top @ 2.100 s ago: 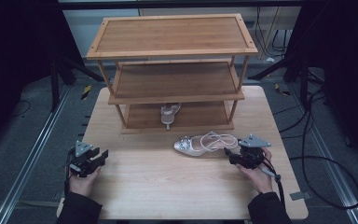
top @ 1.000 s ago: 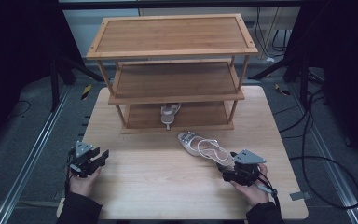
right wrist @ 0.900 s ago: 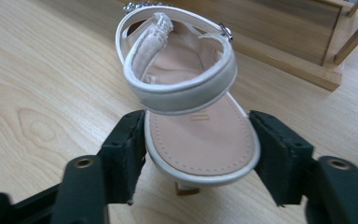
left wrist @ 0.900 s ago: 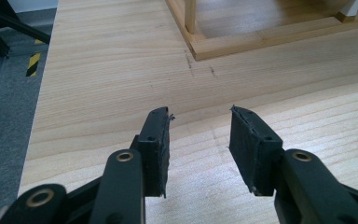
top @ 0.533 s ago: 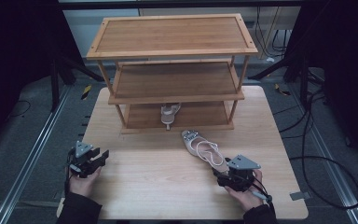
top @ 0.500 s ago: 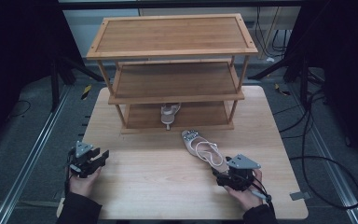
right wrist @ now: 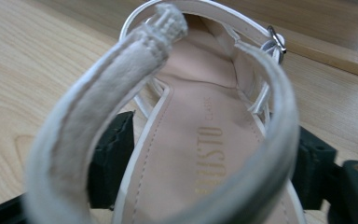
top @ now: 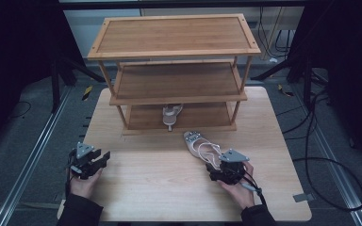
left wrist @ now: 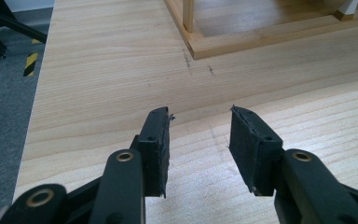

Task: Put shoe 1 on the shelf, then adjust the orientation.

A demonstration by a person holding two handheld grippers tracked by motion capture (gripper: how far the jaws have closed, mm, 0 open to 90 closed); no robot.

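A white strappy sandal (top: 198,143) lies on the table in front of the shelf, toe toward the shelf. My right gripper (top: 215,168) is shut on its heel end; the jaws have just been closing with the heel between them. In the right gripper view the sandal's pink insole (right wrist: 191,84) and looped ankle strap sit between the black jaws of my right gripper (right wrist: 213,149). A second white sandal (top: 172,114) stands on the bottom shelf. My left gripper (top: 104,157) rests at the table's front left. Its jaws stand open on nothing in the left gripper view (left wrist: 198,140).
A three-tier wooden shelf (top: 174,33) stands at the back of the wooden table (top: 160,188); its base frame (left wrist: 261,39) lies ahead of the left gripper. Metal rails and cables run along the floor on both sides.
My right hand has drawn back toward the near edge with the sandal, swinging it from lying crosswise to pointing its toe at the shelf. The left gripper has stayed put.
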